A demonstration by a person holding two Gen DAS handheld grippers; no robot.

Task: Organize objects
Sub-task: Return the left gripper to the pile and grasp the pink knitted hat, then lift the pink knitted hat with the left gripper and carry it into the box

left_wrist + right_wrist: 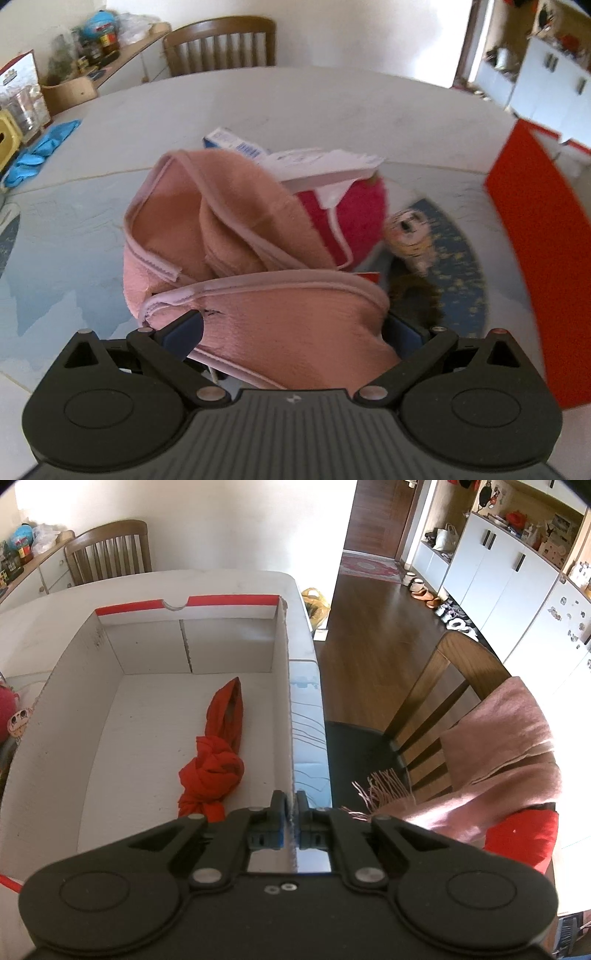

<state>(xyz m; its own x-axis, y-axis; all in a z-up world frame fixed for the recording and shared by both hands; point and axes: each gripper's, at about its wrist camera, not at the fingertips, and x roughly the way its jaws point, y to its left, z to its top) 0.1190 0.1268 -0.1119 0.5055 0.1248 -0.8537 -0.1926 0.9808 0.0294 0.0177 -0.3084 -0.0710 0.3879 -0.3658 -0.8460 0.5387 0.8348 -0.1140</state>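
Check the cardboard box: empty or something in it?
Not empty. A knotted red cloth lies on the floor of the open box; the rest of the floor is bare.

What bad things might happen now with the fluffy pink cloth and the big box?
1. The left hand-held gripper is wide open around the pink cloth, which is heaped over a white carton and a red plush; grabbing it may drag those along.
2. A small tiger toy sits beside the pile and might get knocked.
3. The right hand-held gripper pinches only the thin wall of the cardboard box; pulling could bend it.
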